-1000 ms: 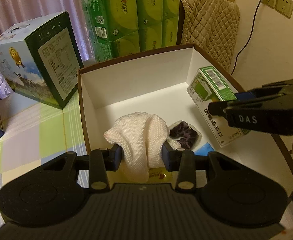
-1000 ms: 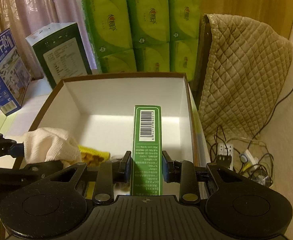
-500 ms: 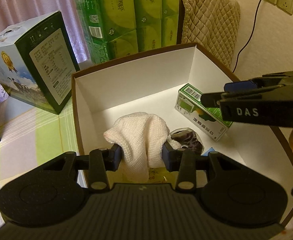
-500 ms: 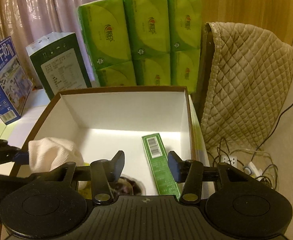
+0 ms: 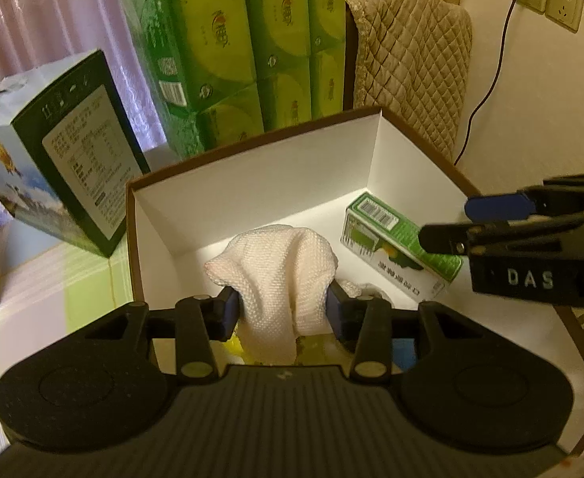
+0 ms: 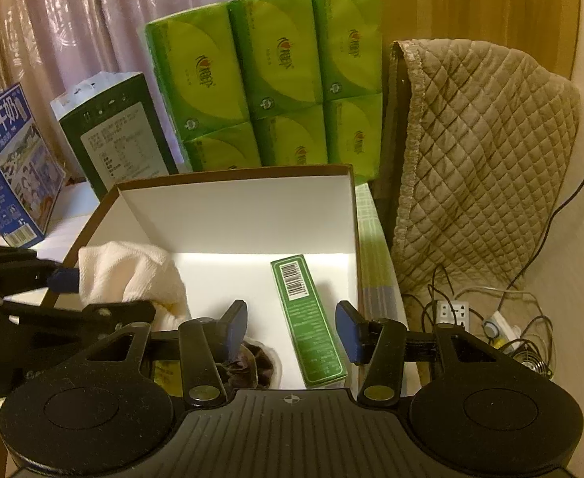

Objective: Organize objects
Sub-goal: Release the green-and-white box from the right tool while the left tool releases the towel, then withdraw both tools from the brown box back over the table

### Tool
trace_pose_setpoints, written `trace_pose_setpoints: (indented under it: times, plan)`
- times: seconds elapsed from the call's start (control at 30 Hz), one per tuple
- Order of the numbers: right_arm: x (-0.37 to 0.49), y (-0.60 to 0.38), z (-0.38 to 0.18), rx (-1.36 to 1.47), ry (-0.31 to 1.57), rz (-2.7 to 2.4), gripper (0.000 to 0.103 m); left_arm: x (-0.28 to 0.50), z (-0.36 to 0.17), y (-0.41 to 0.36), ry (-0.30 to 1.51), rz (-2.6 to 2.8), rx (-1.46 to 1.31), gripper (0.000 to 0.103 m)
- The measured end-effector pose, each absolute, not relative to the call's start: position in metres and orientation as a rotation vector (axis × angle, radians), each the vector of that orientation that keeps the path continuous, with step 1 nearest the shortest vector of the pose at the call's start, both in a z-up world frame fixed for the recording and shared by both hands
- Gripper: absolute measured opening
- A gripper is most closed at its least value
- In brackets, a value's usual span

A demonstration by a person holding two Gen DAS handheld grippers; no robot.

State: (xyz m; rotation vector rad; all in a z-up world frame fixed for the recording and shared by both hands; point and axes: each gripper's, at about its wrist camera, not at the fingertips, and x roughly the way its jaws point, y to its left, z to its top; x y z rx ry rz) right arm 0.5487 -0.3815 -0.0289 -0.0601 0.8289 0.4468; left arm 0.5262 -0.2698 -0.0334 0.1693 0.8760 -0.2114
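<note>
**Cloth over the box, green carton already down**

Left wrist view: left tongs (image 5: 280, 310) pinch a white waffle-weave cloth (image 5: 276, 267), bunched and draped between the blue pads, held above the near left part of the open white-lined cardboard box (image 5: 252, 183). Green carton (image 5: 395, 247) lies flat on the box floor by the right wall, apart from the cloth. Right tongs (image 5: 443, 219) poke in from the right, above the carton, not touching it. Something yellow shows under the cloth, partly hidden. Box sits on a checked counter (image 5: 53, 290); a milk carton box (image 5: 61, 151) and green tissue packs (image 5: 244, 51) stand behind.

Right wrist view: right tongs (image 6: 292, 326) spread wide, empty, pads either side of the green carton (image 6: 312, 318) but clear of it. A dark scrunchie-like item in a clear wrapper (image 6: 252, 362) lies left of the carton. Cloth (image 6: 132, 275) hangs at the box's left side in the left tongs (image 6: 65, 290).

Step, judged: carton placed; cloth drop-off is in hand. Next likely calls for lowering the cloth into free floor space, spreading the left tongs, and lifting the right tongs clear.
</note>
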Motion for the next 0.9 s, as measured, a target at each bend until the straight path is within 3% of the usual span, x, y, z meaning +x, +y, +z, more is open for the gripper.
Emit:
trace_pose_setpoints:
  times: [0.1, 0.13, 0.2, 0.9]
  plan:
    - [0.548, -0.383, -0.028, -0.056, 0.827, 0.442, 0.047, 0.530, -0.030, -0.271, 0.836, -0.210, 0.169, 0.059]
    - [0.547, -0.384, -0.028, -0.052, 0.827, 0.442, 0.047, 0.531, -0.028, -0.271, 0.819, -0.208, 0.173, 0.071]
    - [0.546, -0.386, -0.026, -0.043, 0.825, 0.444, 0.047, 0.530, -0.025, -0.271, 0.792, -0.196, 0.189, 0.081]
    - [0.492, -0.393, -0.012, 0.043, 0.838, 0.507, 0.057, 0.473, 0.009, -0.237, 0.805, -0.205, 0.089, 0.098]
